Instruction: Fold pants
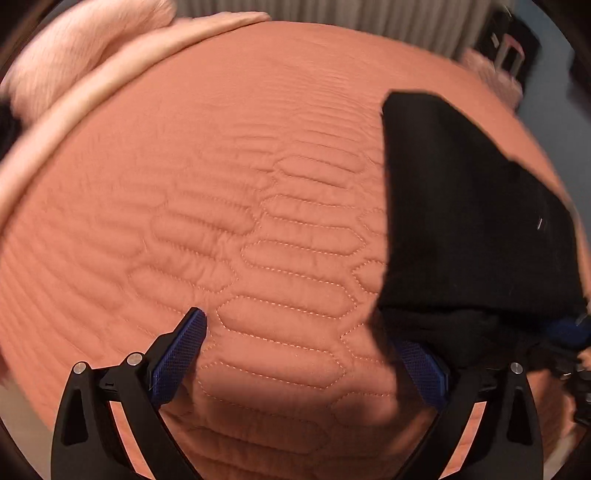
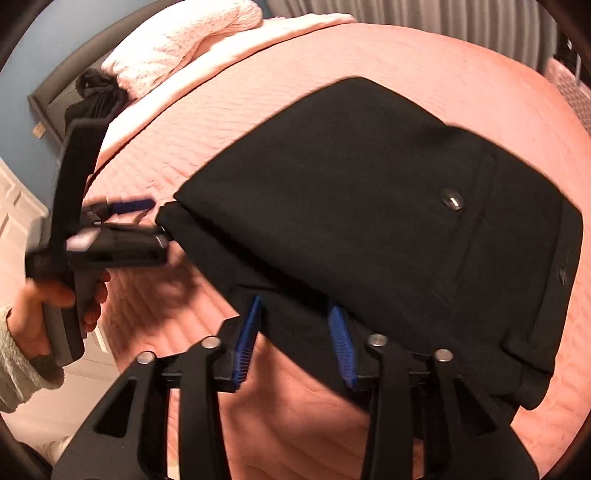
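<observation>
Black pants (image 2: 369, 206) lie folded on a salmon quilted bedspread (image 1: 221, 184); a button (image 2: 452, 199) faces up. In the left wrist view the pants (image 1: 461, 221) lie at the right. My left gripper (image 1: 295, 332) is open and holds nothing, its right finger beside the pants' near edge; it also shows in the right wrist view (image 2: 155, 218) at the pants' left corner. My right gripper (image 2: 295, 314) is open, its blue pads (image 2: 340, 339) at the pants' near edge with cloth between them.
A fluffy pink pillow (image 2: 177, 40) and a dark bundle (image 2: 99, 92) lie at the bed's head. Grey curtains (image 2: 443, 14) hang behind. A white panelled door or drawer front (image 2: 14, 206) stands left of the bed.
</observation>
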{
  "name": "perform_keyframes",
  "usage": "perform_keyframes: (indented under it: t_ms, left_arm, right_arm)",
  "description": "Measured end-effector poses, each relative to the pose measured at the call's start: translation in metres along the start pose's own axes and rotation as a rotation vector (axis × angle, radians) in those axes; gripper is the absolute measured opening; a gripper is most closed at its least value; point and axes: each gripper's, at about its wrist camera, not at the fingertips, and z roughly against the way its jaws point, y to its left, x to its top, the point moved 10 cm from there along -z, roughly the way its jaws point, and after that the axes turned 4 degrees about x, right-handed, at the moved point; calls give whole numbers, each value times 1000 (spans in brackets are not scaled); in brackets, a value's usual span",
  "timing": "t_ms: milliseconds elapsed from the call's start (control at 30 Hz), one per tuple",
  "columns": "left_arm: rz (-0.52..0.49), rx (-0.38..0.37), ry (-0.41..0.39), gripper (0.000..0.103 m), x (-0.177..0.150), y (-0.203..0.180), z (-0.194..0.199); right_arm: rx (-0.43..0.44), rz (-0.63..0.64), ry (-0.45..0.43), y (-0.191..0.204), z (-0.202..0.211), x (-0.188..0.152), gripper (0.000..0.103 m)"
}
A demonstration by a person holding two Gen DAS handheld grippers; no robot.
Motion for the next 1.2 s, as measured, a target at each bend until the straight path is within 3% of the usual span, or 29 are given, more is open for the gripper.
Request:
perform_keyframes:
  t_ms: [67, 133, 167, 200, 300, 367, 433, 467, 500, 533, 567, 600, 633, 667, 700, 733, 767, 867, 967, 1067, 1167, 1200]
  left_arm:
    - [-20, 47, -34, 98, -3, 3, 13]
    - [36, 68, -65, 96, -10, 22, 30]
    - [79, 222, -86, 93, -13, 54, 43]
    - [110, 277, -105, 93, -12, 73, 54]
    - [198, 168, -154, 93, 13, 102, 83]
    - [169, 115, -182, 94, 40, 86, 95]
    - [73, 41, -211, 96, 72, 35, 98]
    - [19, -1, -209, 96, 82, 2, 95]
    - [-71, -51, -188, 96, 85, -40, 84]
    - [-133, -62, -169, 96, 77, -67, 76]
    - [-209, -45, -152, 98, 68, -89, 62]
    - [-313, 44, -118, 98, 52, -101, 38]
    - [-373, 89, -93, 98, 38, -102, 17]
    - [-326, 7, -100, 98, 30, -100, 10]
    - [-166, -125, -65, 98, 27, -88, 7]
    - [-45, -203, -6, 98, 25, -77, 3]
    - [1, -225, -7, 98, 28, -72, 7]
    - [-66, -40, -143, 94, 48, -67, 46]
    - [-136, -25, -186, 97, 55, -86, 61]
    - [-259, 55, -78, 96, 33, -100, 31]
    - [-261, 71, -120, 96, 24, -102, 35]
    - [-265, 72, -125, 96, 21, -101, 36]
  right_arm:
    - [50, -85, -26, -12, 0, -1, 14]
    - [89, -162, -37, -26, 3, -3, 11]
    - [92, -177, -28, -27, 6, -3, 12]
    - [88, -163, -8, -23, 10, -3, 15]
    - [137, -113, 1, 3, 30, 5, 19]
    - [225, -89, -108, 27, 55, 32, 19]
    - [219, -94, -195, 36, 58, 69, 28]
    - [180, -94, -204, 32, 50, 80, 30]
    - [85, -84, -180, 17, 33, 86, 30]
    - [33, -86, -144, 5, 21, 83, 30]
    - [-74, -111, -62, -27, 0, 65, 24]
    - [-90, -140, -58, -53, -6, 48, 7]
    - [-39, -169, -108, -64, 3, 42, 0]
    - [8, -244, -122, -78, 10, 36, 0]
    - [49, -306, -112, -84, 16, 35, 0]
    - [31, -328, -100, -86, 22, 38, 2]
    - [0, -326, -98, -85, 29, 46, 6]
    - [51, -255, -169, -61, 40, 96, 6]
    - [109, -205, -200, -47, 20, 165, 7]
    - [102, -133, -126, -44, -31, 218, 8]
    - [68, -79, 4, -69, -68, 233, 9]
    - [56, -70, 42, -77, -77, 233, 14]
